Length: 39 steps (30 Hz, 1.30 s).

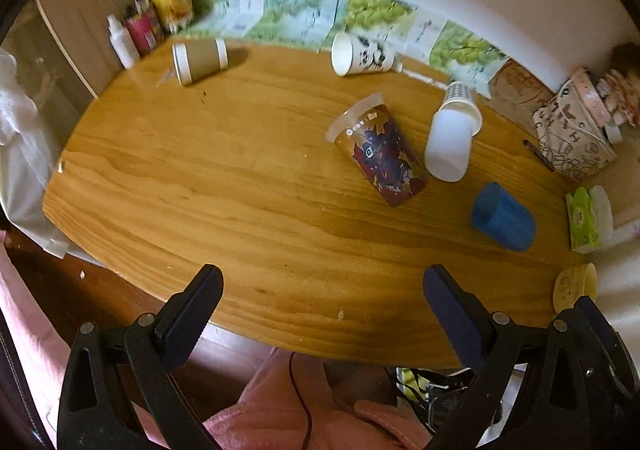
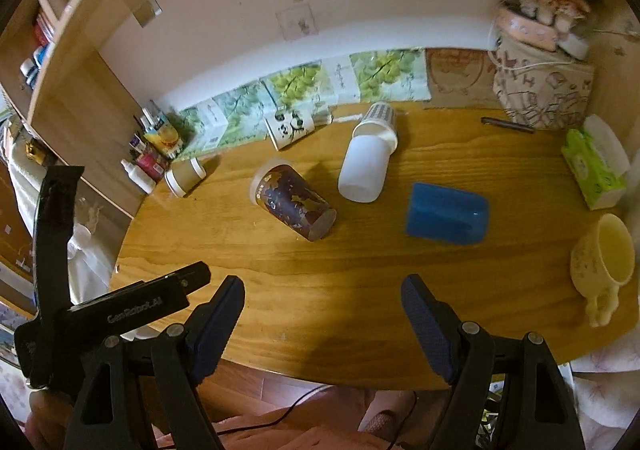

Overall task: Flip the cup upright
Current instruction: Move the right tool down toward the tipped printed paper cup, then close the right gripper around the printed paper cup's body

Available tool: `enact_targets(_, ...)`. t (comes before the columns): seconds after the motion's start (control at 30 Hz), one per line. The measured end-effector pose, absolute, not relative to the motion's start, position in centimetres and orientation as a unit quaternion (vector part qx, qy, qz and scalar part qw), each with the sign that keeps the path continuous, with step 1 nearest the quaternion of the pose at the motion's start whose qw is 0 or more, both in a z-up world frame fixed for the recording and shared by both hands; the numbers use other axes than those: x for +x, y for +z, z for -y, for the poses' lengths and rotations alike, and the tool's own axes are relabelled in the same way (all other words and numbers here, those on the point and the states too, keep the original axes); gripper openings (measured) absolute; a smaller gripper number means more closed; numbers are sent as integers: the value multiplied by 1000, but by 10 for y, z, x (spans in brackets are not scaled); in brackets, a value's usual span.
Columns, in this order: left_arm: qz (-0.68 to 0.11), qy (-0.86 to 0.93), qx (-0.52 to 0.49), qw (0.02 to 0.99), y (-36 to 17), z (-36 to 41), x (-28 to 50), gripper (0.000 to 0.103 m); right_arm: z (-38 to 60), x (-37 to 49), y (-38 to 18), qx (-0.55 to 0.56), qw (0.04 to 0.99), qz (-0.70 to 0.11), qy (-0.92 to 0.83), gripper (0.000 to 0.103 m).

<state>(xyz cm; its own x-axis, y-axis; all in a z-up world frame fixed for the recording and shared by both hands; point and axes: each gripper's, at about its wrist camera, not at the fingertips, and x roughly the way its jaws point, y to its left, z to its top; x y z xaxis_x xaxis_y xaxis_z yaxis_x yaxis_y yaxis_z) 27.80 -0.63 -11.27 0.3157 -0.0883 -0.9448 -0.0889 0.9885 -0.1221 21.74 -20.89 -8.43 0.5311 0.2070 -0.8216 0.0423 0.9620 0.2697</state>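
Note:
Several cups lie on their sides on the wooden table (image 1: 200,169): a brown paper cup (image 1: 200,59) at the back left, a panda cup (image 1: 364,54), a dark patterned cup (image 1: 380,155) in the middle, a white cup (image 1: 450,137) nested into a dotted one, and a blue cup (image 1: 503,217). In the right wrist view the patterned cup (image 2: 294,201), white cup (image 2: 366,165) and blue cup (image 2: 446,218) lie ahead. My left gripper (image 1: 322,286) is open and empty over the near table edge. My right gripper (image 2: 323,298) is open and empty, short of the blue cup.
A yellow mug (image 2: 604,266) lies on its side at the right edge. A green tissue pack (image 2: 596,169), a patterned bag (image 2: 540,89) with a doll, and a pen (image 2: 506,124) sit at the back right. Bottles and tubes (image 1: 152,21) stand at the back left.

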Motion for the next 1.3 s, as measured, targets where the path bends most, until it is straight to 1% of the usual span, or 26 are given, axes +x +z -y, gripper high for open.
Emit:
enact_targets(0.13,-609,5,-86,789,-125,5,297,100,199,244,-94,107,849,-515,57,81)
enact_targets(0.4,-665,-3,-145,733,-158,-5,342,100,189,285,-115,84,816,-567,76,81)
enact_targets(0.5,-677,-10,-175,714,-167,-8,357,100,189,299,-126,89,799,-588,83,81)
enact_targets(0.7,-695,-15,-201,690,-182,-6,385,100,190,325,-148,87,770,-626,85,81)
enact_targets(0.83,-707,-13,-231,668,-195,-9,396,97,187,335,-158,84,756,-643,90,81)
enact_targets(1.13,-728,-4,-260,634,-219,-9,409,97,181,350,-172,76,740,-662,93,81)
enact_targets(1.17,-730,-4,-262,631,-221,-9,411,91,181,351,-174,76,738,-664,93,81)
enact_targets(1.23,-733,-9,-272,623,-225,-8,414,89,182,354,-177,77,734,-668,93,81)
enact_targets(1.3,-734,-11,-278,620,-227,-8,417,89,182,356,-179,77,732,-671,91,81)
